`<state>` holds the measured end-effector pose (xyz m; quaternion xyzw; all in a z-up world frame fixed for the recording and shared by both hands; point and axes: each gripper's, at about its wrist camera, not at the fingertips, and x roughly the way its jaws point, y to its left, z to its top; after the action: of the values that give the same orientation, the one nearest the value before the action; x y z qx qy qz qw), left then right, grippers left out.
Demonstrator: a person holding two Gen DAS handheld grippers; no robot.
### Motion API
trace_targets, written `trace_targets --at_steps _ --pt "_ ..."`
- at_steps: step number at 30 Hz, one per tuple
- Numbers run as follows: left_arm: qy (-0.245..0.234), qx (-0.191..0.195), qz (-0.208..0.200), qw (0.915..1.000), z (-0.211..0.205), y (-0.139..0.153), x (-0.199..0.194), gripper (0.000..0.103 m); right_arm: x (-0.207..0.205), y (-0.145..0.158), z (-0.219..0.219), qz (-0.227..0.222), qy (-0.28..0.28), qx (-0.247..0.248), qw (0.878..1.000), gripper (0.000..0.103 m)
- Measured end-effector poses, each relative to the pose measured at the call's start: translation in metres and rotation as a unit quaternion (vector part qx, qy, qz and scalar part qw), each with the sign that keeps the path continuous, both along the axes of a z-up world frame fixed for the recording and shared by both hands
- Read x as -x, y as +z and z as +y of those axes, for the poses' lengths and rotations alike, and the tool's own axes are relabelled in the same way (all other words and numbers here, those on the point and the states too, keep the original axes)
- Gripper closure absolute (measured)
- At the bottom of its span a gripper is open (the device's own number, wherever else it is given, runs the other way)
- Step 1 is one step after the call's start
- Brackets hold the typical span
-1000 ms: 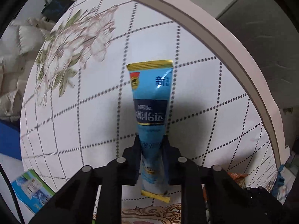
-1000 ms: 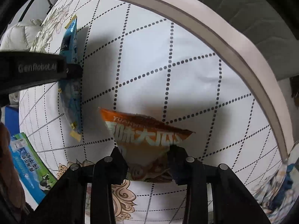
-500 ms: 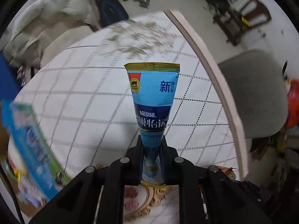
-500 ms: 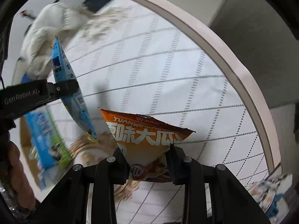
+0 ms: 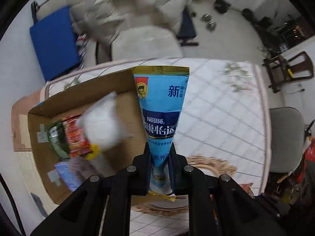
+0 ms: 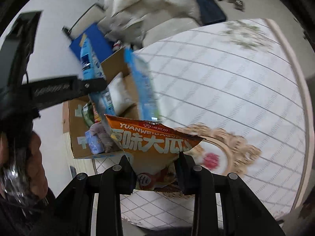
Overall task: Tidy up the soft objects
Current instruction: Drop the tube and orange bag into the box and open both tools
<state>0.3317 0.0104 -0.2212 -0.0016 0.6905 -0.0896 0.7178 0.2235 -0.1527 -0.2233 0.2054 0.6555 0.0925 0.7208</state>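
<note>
Left gripper [image 5: 159, 169] has its fingers clamped on the lower end of one blue Nestle pouch [image 5: 160, 106], which sticks up ahead of them. Right gripper [image 6: 155, 169] pinches one orange snack bag [image 6: 151, 143] the same way. Left of both sets of fingers sits one cardboard box [image 5: 39, 137] holding several packets (too blurry to count). White bag [image 5: 104, 125] inside is smeared.
</note>
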Motion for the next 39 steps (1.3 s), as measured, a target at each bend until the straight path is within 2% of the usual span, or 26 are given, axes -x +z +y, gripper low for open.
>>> trace_targets --at_steps 5,10,14,20,22,23,27,32,39 --pt "0.016 -0.001 0.039 0.9991 0.019 -0.045 -0.027 0.090 -0.028 -0.025 0.056 0.024 0.036 0.018 0.999 0.069" --pt "0.019 0.002 0.068 0.9975 0.028 -0.076 -0.040 0.090 -0.047 -0.049 0.088 0.043 0.052 0.051 0.996 0.069" --pt "0.019 0.011 0.087 0.9960 0.030 -0.092 -0.044 0.090 -0.058 -0.066 0.100 0.058 0.056 0.070 0.994 0.069" --pt "-0.002 0.005 0.106 0.9944 0.026 -0.104 -0.044 0.085 -0.064 -0.082 0.112 0.084 0.076 0.073 0.991 0.065" --pt "0.001 0.011 0.106 0.9943 0.029 -0.103 -0.045 0.082 -0.066 -0.084 0.113 0.090 0.078 0.077 0.990 0.053" --pt "0.003 0.010 0.105 0.9945 0.031 -0.102 -0.046 0.078 -0.067 -0.084 0.113 0.091 0.078 0.079 0.990 0.042" --pt "0.008 0.008 0.096 0.9953 0.039 -0.093 -0.049 0.071 -0.067 -0.079 0.113 0.090 0.081 0.082 0.989 0.038" --pt "0.013 -0.004 0.074 0.9972 0.050 -0.077 -0.045 0.070 -0.066 -0.067 0.114 0.076 0.082 0.096 0.989 0.037" --pt "0.040 -0.017 0.021 0.9988 0.078 -0.044 -0.013 0.070 -0.057 -0.042 0.112 0.036 0.086 0.130 0.987 0.021"
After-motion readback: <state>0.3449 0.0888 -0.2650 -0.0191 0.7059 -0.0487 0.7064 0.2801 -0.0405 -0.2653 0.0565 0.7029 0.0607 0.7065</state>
